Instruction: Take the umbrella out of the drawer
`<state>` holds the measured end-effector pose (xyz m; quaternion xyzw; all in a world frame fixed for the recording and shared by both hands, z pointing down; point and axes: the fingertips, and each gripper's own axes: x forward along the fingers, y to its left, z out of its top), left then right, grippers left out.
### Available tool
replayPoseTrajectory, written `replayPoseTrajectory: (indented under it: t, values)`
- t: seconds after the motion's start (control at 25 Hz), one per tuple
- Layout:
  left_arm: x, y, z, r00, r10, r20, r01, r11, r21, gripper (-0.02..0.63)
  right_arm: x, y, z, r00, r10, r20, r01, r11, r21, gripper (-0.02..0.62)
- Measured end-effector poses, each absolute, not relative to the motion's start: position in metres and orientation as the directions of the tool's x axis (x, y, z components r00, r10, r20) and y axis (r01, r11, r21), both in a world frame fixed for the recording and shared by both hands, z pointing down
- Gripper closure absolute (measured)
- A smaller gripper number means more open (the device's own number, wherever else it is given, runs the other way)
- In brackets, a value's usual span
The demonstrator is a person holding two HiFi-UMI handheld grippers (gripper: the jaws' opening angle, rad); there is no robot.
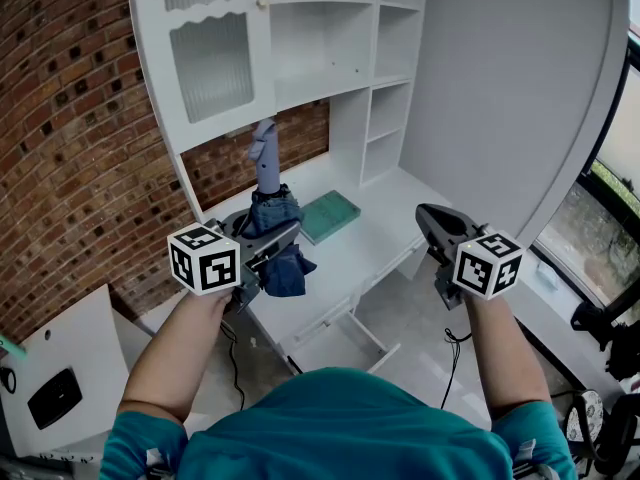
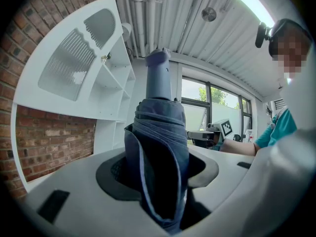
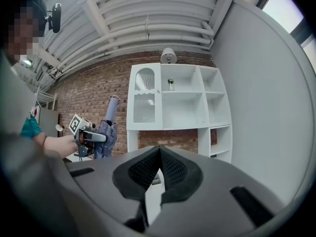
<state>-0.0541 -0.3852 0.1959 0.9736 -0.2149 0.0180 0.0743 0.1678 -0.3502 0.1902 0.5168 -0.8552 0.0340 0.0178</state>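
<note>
Left gripper (image 1: 265, 253) jaws clenched on folded umbrella (image 1: 266, 173), upright above tabletop (image 1: 375, 233). Grip lies on loose fabric, so it may slip. Right gripper (image 1: 428, 215) jaws closed, empty.

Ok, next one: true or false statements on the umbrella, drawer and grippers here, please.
1. The left gripper is clamped on the folded umbrella. True.
2. The drawer stands open. True.
3. The umbrella lies in the drawer. False: it is held upright, out of the drawer, over the desk.
4. The right gripper holds something too. False: its jaws are shut on nothing.
5. A green pad lies on the desk. True.
</note>
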Motion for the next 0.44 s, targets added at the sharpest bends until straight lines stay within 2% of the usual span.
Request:
replayPoseTrajectory:
  t: [0.44]
  values:
    - [-0.0541,-0.383,0.1955,0.909,-0.41,0.07,-0.416,-0.898,0.143,0.371,0.1642,-0.3496,0.1912,-0.47,-0.879,0.077,-0.883,0.469,-0.036,0.575]
